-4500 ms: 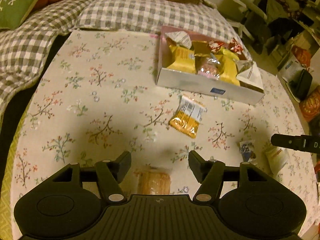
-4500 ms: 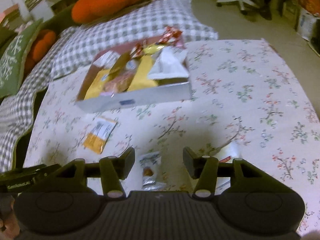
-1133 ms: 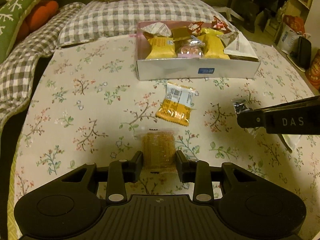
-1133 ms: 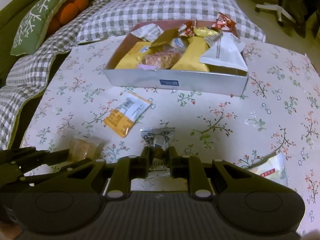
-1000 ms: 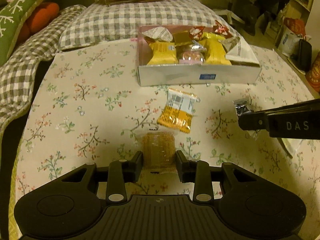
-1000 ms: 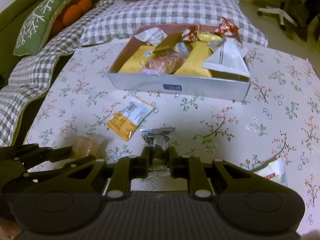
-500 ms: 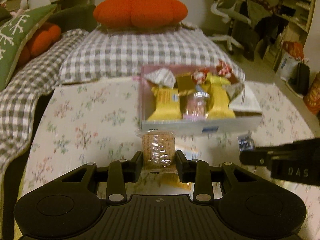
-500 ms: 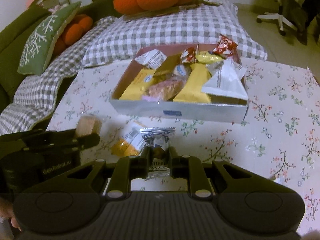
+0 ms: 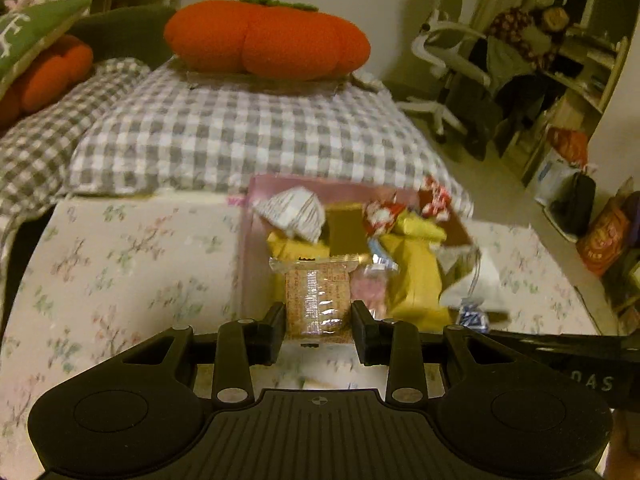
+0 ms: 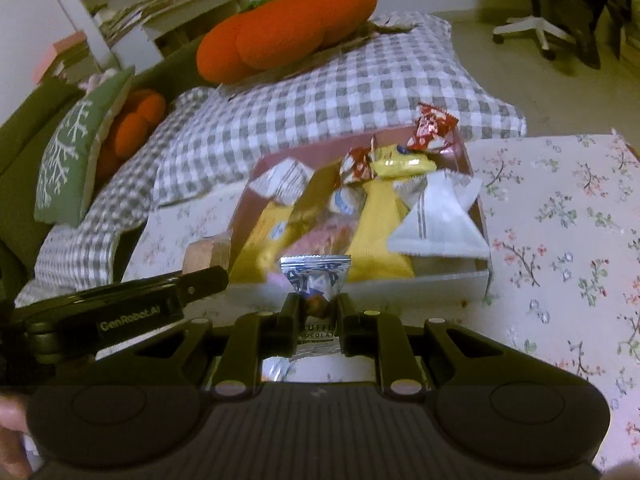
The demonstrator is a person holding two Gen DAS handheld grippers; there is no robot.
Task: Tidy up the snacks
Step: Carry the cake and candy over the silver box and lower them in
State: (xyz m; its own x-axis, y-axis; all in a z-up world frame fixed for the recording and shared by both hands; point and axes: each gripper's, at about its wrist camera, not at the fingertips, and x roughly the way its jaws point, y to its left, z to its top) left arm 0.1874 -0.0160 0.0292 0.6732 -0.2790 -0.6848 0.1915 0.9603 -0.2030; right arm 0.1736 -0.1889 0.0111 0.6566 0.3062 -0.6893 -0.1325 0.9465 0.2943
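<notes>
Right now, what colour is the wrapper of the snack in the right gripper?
Shiny silver foil wrapper with dark blue print, clearest in the right wrist view.

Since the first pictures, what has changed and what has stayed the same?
Both claws, open then, closed on snacks from the table and lifted them toward the box: the left claw holds the cracker, the right claw the chocolate. The box stayed in place, still full.

A floral-clothed surface (image 10: 568,208) meets a grey checked blanket (image 9: 240,136); an orange pumpkin cushion (image 9: 266,42) sits behind — white swivel chair (image 9: 448,60) and cluttered shelves (image 9: 592,64) to the right; dim, yellowish light.
</notes>
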